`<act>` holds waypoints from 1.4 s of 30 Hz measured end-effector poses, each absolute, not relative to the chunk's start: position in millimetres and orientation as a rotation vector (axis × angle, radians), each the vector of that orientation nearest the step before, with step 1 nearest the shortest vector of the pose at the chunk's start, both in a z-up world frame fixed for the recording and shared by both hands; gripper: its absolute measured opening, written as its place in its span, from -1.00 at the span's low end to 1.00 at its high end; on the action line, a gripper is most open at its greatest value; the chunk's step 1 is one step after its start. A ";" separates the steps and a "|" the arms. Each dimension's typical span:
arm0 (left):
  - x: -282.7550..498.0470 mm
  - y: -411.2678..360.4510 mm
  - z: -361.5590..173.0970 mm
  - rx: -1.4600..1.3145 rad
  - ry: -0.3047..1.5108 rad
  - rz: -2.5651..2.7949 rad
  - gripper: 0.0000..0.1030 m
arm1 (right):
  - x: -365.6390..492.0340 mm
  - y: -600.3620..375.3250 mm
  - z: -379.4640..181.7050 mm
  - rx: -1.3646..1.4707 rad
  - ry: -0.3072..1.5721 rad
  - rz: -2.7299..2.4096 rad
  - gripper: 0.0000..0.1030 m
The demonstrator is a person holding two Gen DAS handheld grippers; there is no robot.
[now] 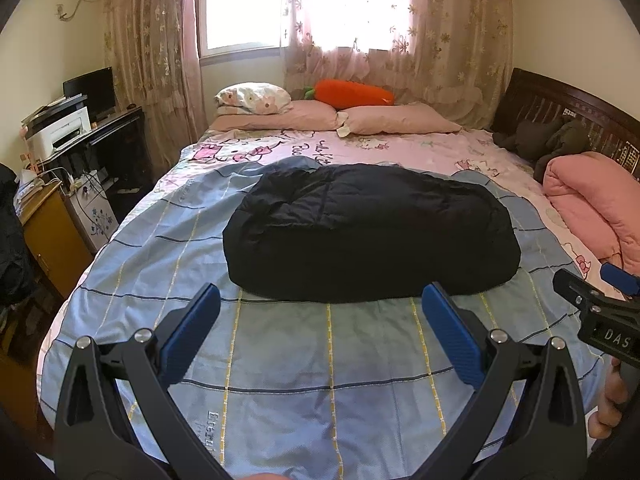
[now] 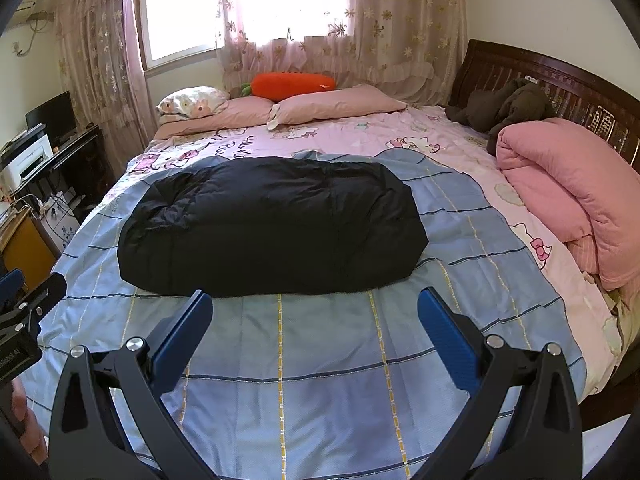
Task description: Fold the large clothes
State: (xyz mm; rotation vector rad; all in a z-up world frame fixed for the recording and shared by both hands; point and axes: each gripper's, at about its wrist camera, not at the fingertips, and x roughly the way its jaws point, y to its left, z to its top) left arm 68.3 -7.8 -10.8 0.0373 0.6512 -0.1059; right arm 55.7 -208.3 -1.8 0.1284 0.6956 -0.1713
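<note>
A black puffy jacket (image 1: 370, 232) lies folded into a compact bundle on the blue checked sheet (image 1: 304, 360) in the middle of the bed; it also shows in the right wrist view (image 2: 272, 232). My left gripper (image 1: 320, 294) is open and empty, held above the sheet just short of the bundle's near edge. My right gripper (image 2: 314, 300) is open and empty, also just short of the near edge. The right gripper (image 1: 600, 304) shows at the right edge of the left wrist view, and the left gripper (image 2: 24, 312) at the left edge of the right wrist view.
A pink rolled quilt (image 2: 572, 196) and dark clothes (image 2: 504, 110) lie on the bed's right by the wooden headboard (image 2: 580, 92). Pink pillows (image 1: 336, 118) and an orange carrot plush (image 1: 352, 94) sit at the far end. A desk with a printer (image 1: 60, 132) stands on the left.
</note>
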 end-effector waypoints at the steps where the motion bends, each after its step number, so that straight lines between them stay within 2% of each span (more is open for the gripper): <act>1: 68.7 -8.4 -10.7 0.037 0.653 -0.105 0.96 | 55.7 -208.3 -1.8 0.129 0.695 -0.170 0.97; 42: 76.2 -5.1 -16.5 0.034 0.685 -0.113 0.96 | 54.2 -202.8 -6.4 0.123 0.704 -0.161 0.97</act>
